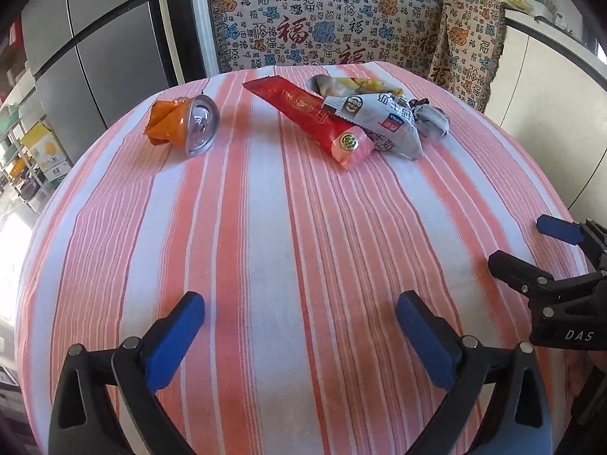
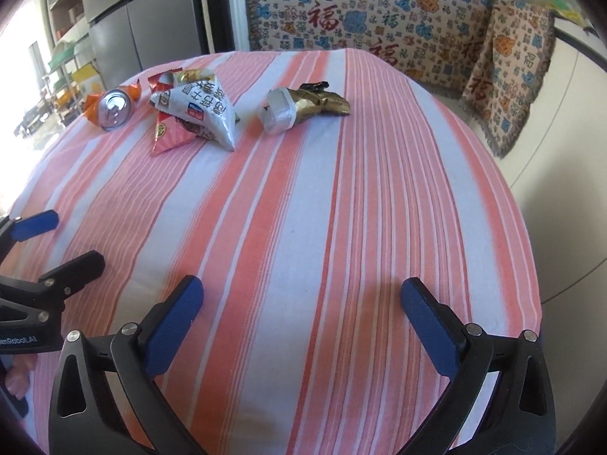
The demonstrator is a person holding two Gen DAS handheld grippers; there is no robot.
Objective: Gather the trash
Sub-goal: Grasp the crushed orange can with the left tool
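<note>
Trash lies at the far side of the striped tablecloth (image 1: pixel 265 235). A crushed orange can (image 1: pixel 186 125) sits far left. A red wrapper (image 1: pixel 307 117) lies beside a grey-white wrapper (image 1: pixel 379 121), and a crumpled grey piece (image 1: pixel 430 119) rests to their right. In the right wrist view I see the can (image 2: pixel 112 108), the white wrapper (image 2: pixel 205 110) and a gold wrapper with a white cup (image 2: pixel 303 104). My left gripper (image 1: pixel 299 303) hovers open over bare cloth at the near side. My right gripper (image 2: pixel 301 288) is open too, close beside it, with nothing between its fingers.
A blanket with red characters (image 1: pixel 322 19) hangs behind the table. A grey fridge (image 1: pixel 95 57) stands at the back left, with shelves of boxes (image 1: pixel 41 151) beside it. A white cabinet (image 1: pixel 550 113) stands to the right. The table's right edge (image 2: pixel 523 227) drops off near my right gripper.
</note>
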